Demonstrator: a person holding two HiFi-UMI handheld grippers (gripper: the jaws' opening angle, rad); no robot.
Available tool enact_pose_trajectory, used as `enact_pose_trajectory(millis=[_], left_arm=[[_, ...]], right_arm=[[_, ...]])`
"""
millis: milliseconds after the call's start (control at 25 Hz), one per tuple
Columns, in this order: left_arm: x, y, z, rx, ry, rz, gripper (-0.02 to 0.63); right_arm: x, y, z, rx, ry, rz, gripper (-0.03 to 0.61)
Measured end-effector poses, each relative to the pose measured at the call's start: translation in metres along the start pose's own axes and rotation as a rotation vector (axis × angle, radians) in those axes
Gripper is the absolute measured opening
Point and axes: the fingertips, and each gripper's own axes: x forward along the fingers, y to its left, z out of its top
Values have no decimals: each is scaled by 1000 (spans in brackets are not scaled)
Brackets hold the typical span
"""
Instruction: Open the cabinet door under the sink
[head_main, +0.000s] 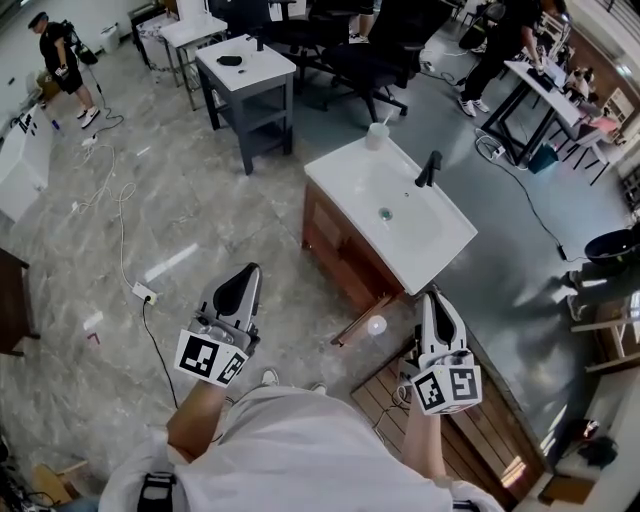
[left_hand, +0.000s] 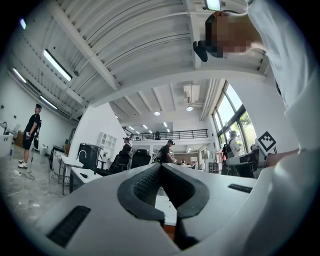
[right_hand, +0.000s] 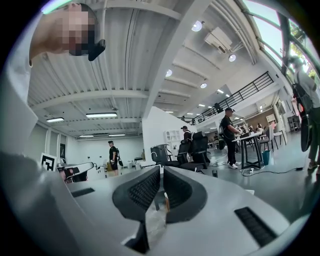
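White sink (head_main: 425, 238) plain from head view (gripper views show mostly hall); left claw (left_hand: 161, 165) clenched, right claw (right_hand: 161, 169) clenched too.

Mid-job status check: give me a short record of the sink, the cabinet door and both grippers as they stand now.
sink: white top, black faucet, cup at its far corner
cabinet: brown wood front under the sink
door: thin brown edge juts out from the front; looks swung open, not certain
left gripper: jaws together, empty, clear of the cabinet
right gripper: above the sink's near corner, jaws nearly together, grip on anything unclear
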Motion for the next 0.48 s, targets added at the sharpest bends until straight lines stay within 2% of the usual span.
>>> enact_pose_trajectory(millis=[480], left_arm=[[0, -9, -4, -6, 4, 11, 18]], right_arm=[[-3, -1, -5, 5, 18, 20, 46]])
